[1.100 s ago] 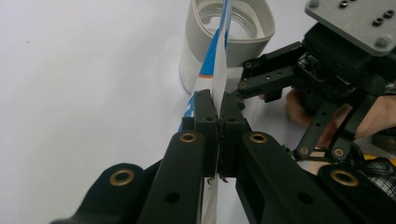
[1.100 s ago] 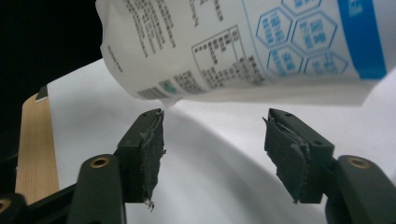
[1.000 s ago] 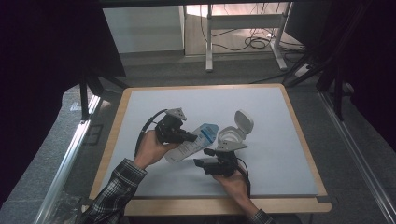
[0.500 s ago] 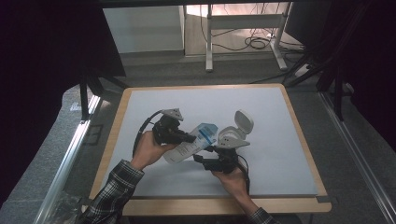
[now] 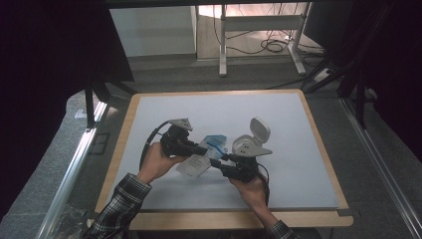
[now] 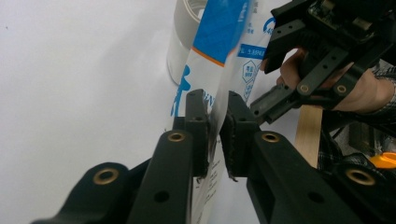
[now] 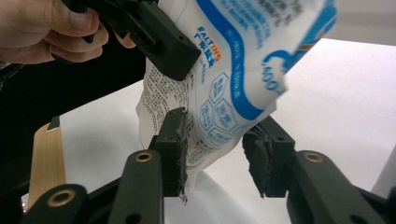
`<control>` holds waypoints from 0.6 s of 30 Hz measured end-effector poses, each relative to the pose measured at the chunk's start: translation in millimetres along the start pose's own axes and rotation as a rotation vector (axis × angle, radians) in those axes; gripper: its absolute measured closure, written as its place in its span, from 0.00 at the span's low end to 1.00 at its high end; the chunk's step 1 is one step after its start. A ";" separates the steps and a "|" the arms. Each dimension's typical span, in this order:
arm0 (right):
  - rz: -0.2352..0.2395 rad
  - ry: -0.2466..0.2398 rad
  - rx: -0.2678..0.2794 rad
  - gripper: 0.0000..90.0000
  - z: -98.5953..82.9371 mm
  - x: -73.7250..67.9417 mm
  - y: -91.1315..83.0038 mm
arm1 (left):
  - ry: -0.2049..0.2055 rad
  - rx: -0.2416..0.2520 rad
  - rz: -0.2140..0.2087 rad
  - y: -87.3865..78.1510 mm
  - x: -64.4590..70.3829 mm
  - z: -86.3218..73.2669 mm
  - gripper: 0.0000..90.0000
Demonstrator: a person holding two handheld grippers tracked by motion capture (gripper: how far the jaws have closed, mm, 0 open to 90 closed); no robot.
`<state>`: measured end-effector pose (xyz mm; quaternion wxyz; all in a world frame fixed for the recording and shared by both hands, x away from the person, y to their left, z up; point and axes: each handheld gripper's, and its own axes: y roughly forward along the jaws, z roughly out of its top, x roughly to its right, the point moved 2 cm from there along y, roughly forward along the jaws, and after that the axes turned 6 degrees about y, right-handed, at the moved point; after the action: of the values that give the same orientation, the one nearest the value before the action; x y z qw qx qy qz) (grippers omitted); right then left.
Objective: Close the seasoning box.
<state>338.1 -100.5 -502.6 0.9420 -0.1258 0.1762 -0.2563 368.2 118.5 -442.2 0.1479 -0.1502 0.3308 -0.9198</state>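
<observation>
Near the middle of the white worktop [image 5: 298, 149], a little toward the near edge: a white-and-blue printed pouch [image 5: 205, 157], held up between both tongs. Left tongs [image 5: 199, 149] pressed together on the pouch, pinching one thin edge of the film, as seen close up in the left gripper view [image 6: 217, 135]. Right tongs [image 5: 219, 163] spread, one jaw on either side of the pouch's lower corner; left pad [image 7: 175, 149] touching the film, right pad standing just apart from it. Pouch [image 7: 233, 79] hanging tilted and crumpled, blue band and small print facing the right gripper view. Just right of the pouch and far of the right tongs: a grey-white flip-lid container [image 5: 251, 142], lid standing open. Same container's round wall [image 6: 184, 37] behind the pouch [image 6: 224, 32] in the left gripper view. Left hand [image 5: 158, 162] and right hand [image 5: 249, 186] coming in from the near edge, plaid sleeve [image 5: 117, 209] on the left arm.
</observation>
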 end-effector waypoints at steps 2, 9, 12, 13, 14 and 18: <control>0.003 -0.006 0.000 0.71 0.7 -0.6 -0.1 | -0.002 -0.001 0.002 -2.1 0.4 -1.4 0.88; 0.029 -0.004 -0.002 0.85 4.1 -2.9 1.7 | -0.003 -0.006 -0.005 -6.1 0.9 -5.3 0.89; 0.037 -0.011 -0.002 0.92 6.0 -4.4 3.0 | 0.002 -0.007 -0.002 -6.9 2.1 -4.9 0.89; 0.039 -0.010 -0.003 0.94 6.5 -4.9 3.4 | 0.006 -0.007 0.001 -7.4 2.3 -4.6 0.89; 0.042 -0.008 -0.005 0.95 7.0 -5.4 3.7 | 0.010 -0.009 0.004 -8.2 2.3 -4.3 0.89; 0.045 -0.012 -0.003 0.97 9.5 -6.3 4.0 | 0.008 -0.005 0.014 -11.0 1.7 -4.7 0.89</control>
<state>338.5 -92.4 -493.6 0.9484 -0.1250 0.1737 -0.2341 362.9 128.7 -438.1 0.1527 -0.1443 0.3351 -0.9185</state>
